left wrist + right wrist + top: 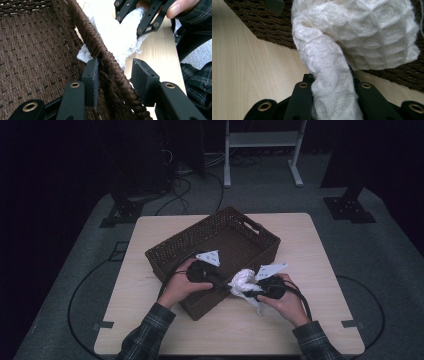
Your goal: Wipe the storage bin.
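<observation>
I've got R gripper [332, 82] clamped on white cloth [362, 32]; L gripper [116, 77] jaws straddle basket [107, 65] rim, not squeezing afaict.

Black tools and checked sleeves

Each tool [227, 284] has black jaws with round brass rings, a grey three-cornered plate and a black cable; both sleeves [150, 332] are dark plaid.

L gripper [218, 281] jaws part-open, R gripper [248, 292] clamped shut, hands close together
</observation>
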A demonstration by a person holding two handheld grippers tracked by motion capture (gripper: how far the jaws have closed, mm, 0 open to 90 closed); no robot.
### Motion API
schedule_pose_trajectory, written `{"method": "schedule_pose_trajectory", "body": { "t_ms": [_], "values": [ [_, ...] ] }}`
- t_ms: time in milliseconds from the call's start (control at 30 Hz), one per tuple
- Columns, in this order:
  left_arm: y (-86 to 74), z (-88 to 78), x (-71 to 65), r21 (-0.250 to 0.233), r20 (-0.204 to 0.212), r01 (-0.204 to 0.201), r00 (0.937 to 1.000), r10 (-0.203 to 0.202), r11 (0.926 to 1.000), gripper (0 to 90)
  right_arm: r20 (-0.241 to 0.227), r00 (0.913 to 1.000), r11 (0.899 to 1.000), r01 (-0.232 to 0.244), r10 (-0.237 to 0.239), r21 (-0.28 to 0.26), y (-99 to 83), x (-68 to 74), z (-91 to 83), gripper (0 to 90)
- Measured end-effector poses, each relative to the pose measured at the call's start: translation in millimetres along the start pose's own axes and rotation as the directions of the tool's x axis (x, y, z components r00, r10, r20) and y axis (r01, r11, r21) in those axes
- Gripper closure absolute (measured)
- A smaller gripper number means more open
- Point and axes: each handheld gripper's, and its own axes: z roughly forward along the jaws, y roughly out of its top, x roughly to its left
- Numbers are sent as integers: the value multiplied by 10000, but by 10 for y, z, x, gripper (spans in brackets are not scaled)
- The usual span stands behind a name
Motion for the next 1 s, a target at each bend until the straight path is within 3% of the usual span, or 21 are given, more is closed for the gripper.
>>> {"method": "schedule_pose_trajectory", "body": {
  "t_ms": [533, 1000],
  "values": [
    [1, 1, -1, 4, -4, 0, 10000, 0, 10000, 572, -289, 9995, 9956, -112, 140, 925, -70, 6, 231, 747],
    [1, 1, -1, 7, -2, -2, 10000, 2, 10000, 572, -851, 9958, 9895, -198, 322, 1430, -87, 55, 341, 746]
  ]
}}
